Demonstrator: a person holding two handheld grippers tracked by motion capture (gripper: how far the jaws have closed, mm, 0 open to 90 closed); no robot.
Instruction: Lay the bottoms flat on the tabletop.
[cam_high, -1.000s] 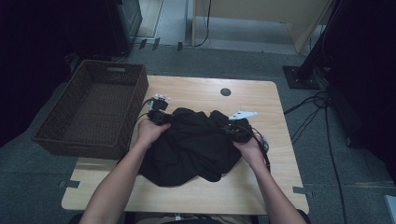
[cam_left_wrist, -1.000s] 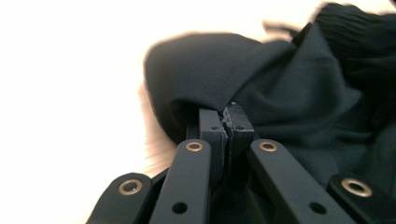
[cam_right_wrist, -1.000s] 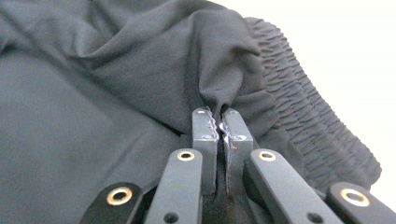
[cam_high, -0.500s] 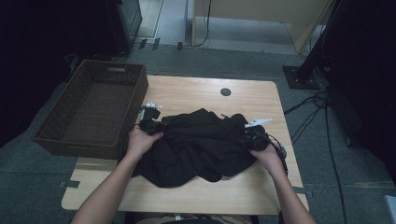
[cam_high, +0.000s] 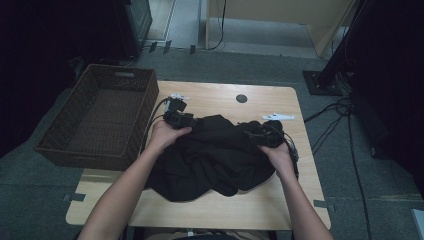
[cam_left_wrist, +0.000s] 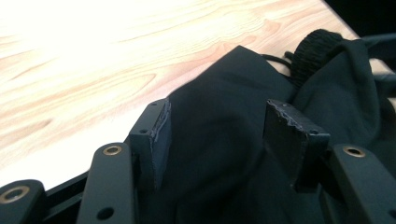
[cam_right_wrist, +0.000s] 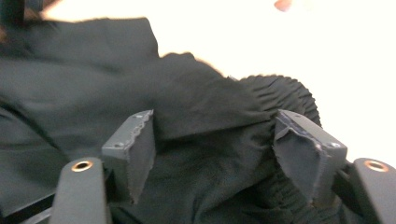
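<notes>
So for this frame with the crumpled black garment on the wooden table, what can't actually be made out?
- What kind of clothing the crumpled black garment is: bunched folds hide its shape in the high view.
- Left gripper: jaws stand apart over cloth; whether they pinch any can't be judged.
- Right gripper: the same, and this view is blurred.
- The small white object on the wooden table: too small to identify.

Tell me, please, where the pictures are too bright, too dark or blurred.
Left gripper view: the wooden table is overexposed at upper left. Right gripper view: the background is blown out to white, and the black garment looks softly blurred. High view: dim, the surroundings nearly black.
</notes>
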